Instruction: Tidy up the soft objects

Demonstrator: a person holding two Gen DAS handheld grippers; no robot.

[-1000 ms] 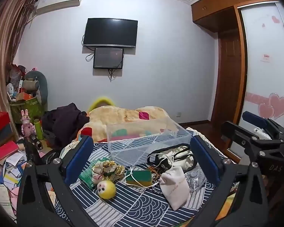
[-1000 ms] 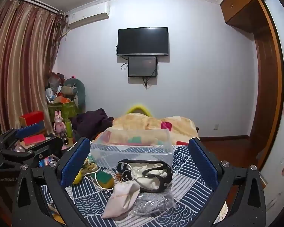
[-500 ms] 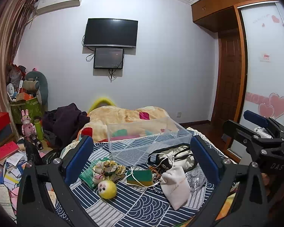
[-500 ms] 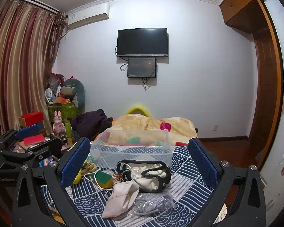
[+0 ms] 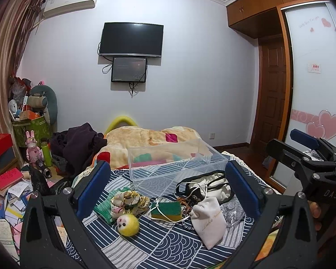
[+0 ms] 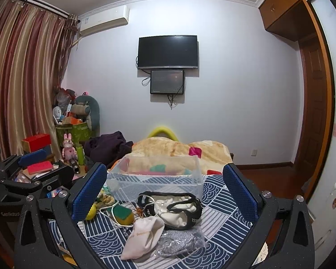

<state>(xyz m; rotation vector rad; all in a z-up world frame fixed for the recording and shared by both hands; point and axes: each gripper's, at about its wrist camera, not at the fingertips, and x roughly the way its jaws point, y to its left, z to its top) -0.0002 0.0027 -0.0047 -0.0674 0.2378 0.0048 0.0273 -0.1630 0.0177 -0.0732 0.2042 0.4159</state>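
soft clutter lies on the patterned bed before the clear plastic bin (image 5: 174, 165); both grippers (image 5: 168, 192) (image 6: 163, 192) gape empty. the white cord (image 5: 165, 215) looped over the green-yellow sponge (image 5: 166, 209) could snag.

Right gripper (image 6: 164, 188): blue-padded fingers spread wide, nothing between them, held above the near edge of the bed cover (image 6: 221, 204), a navy and white wave-pattern sheet.

On the cover: a clear plastic bin (image 6: 154, 182) toward the far side. In front of it, touching or nearly so, a cream pouch with black trim (image 6: 174, 208). Nearer, a white drawstring bag (image 6: 145, 235) lies beside a silver mesh bag (image 6: 179, 241). Left of these, a green and yellow sponge (image 6: 123, 215) with a white cord over it.

Left gripper (image 6: 31, 170) at the left edge, fingers apart and empty.
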